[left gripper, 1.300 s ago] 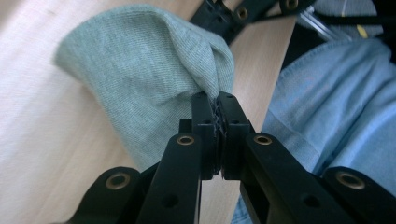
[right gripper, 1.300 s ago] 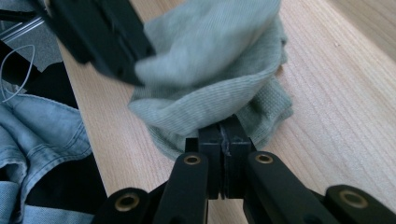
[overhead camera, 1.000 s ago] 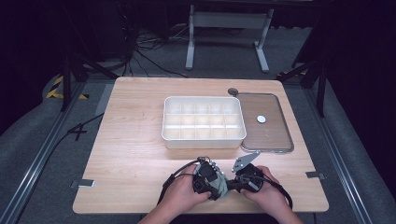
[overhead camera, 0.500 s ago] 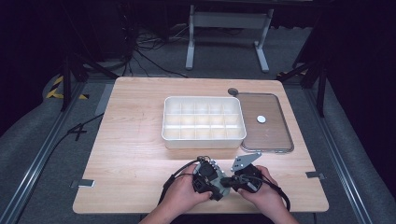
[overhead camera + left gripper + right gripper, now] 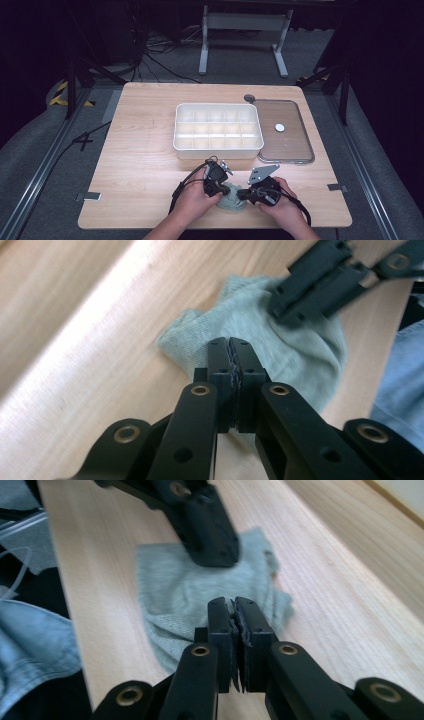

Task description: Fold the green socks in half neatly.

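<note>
A crumpled grey-green cloth (image 5: 231,199) lies on the wooden desk (image 5: 140,165), near the edge closest to the person and well short of the white compartment box (image 5: 218,130) that stands at the middle of the desk. Everything else is placed from that cloth.

The left gripper (image 5: 216,181) sits at the cloth's left side, held in the person's left hand (image 5: 192,199). In the left gripper view its jaws are pressed together, pad against pad with no gap, their tips over the near edge of the cloth (image 5: 280,347); whether any fabric is pinched between them cannot be told.

The right gripper (image 5: 250,192) comes in at the cloth's right side, held in the right hand (image 5: 280,205), with its grey three-cornered plate (image 5: 262,173) just above it. In the right gripper view its jaws are likewise closed on each other, tips above the cloth (image 5: 200,595), and a grip on the fabric cannot be confirmed. The other gripper's black body (image 5: 200,520) rests on the far part of the cloth there.

Beyond the cloth and to the right, beside the white box, lies a clear lid (image 5: 287,131) with a small white disc (image 5: 279,128) on it. A blue sleeve (image 5: 400,380) shows at the cloth's side nearest the person.
</note>
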Available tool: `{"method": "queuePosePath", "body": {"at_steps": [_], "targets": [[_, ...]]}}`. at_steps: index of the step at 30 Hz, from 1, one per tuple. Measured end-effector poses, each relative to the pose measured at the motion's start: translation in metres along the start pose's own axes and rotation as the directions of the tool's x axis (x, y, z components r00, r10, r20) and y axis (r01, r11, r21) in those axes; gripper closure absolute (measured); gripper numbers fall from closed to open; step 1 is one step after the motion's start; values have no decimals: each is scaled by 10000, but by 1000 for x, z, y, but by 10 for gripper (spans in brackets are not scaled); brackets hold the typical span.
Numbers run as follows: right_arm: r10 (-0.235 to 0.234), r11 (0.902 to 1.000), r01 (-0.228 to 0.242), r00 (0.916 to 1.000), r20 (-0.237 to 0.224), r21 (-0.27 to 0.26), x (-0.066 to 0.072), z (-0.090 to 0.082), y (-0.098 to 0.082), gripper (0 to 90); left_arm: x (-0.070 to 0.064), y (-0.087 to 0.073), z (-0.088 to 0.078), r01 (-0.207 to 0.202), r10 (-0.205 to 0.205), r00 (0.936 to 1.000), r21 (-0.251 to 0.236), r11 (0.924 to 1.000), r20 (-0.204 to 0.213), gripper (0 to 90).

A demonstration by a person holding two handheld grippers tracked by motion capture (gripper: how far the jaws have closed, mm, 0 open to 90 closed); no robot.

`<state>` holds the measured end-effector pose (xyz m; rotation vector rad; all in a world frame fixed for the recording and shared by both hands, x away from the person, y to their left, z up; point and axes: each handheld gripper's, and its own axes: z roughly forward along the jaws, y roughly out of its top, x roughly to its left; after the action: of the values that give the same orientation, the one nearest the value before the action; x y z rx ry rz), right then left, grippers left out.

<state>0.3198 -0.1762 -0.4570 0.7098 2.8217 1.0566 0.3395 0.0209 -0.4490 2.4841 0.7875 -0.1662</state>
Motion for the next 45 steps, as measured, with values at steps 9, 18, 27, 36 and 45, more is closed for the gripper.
{"method": "queuePosePath", "body": {"at_steps": [9, 18, 27, 36, 45], "targets": [[-360, 9978, 353, 9993, -106, -566, 16, -13, 9, 829, -7, -4, -1, 544, -554, 9974, -215, 9983, -468, 885], [-243, 9995, 246, 9996, -141, 184, 10, 0, 3, 822, 3, -11, -25, 474, -471, 9989, -771, 9959, 59, 788], [-96, 9997, 94, 9999, -114, -229, 6, -23, 11, 882, 15, -27, -35, -339, 321, 9991, -733, 9967, -259, 724], [320, 9980, -314, 9994, -115, 547, 7, -10, 14, 888, 12, -33, -24, -1080, 1092, 9930, 280, 9938, -450, 737], [295, 9968, -285, 9995, -126, 743, 4, 1, 9, 890, 7, -31, -15, -1550, 1553, 9879, 683, 9856, 2, 783]]}}
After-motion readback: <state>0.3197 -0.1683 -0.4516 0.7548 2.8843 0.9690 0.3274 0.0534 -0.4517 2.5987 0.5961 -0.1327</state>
